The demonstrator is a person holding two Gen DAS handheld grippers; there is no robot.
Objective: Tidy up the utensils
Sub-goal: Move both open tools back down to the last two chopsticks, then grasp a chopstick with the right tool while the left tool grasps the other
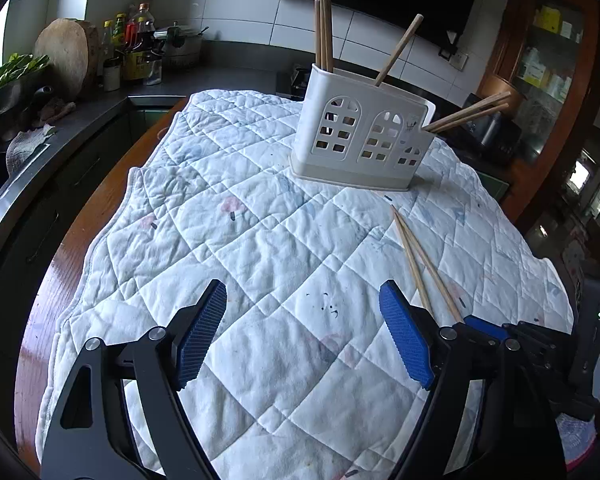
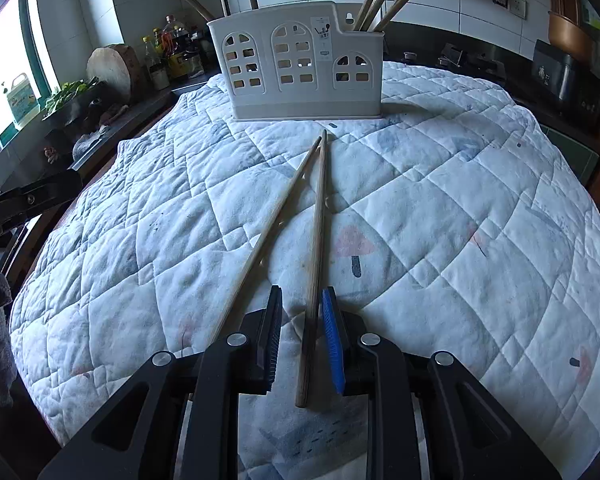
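Note:
A white utensil holder (image 1: 360,140) with window cut-outs stands on the quilted cloth, with several wooden chopsticks upright in it; it also shows in the right wrist view (image 2: 304,68). Two loose chopsticks (image 1: 424,264) lie on the cloth in front of it. In the right wrist view the right chopstick (image 2: 315,248) lies between my right gripper's (image 2: 302,300) fingers, which stand narrowly apart around its thick end. The left chopstick (image 2: 266,236) lies just outside the left finger. My left gripper (image 1: 302,300) is wide open and empty above the cloth, left of the chopsticks.
The white quilted cloth (image 1: 260,240) covers a wooden table (image 1: 80,240). A dark counter (image 1: 100,108) at the left holds bottles, a round wooden board and greens. A wooden cabinet (image 1: 540,60) stands at the right.

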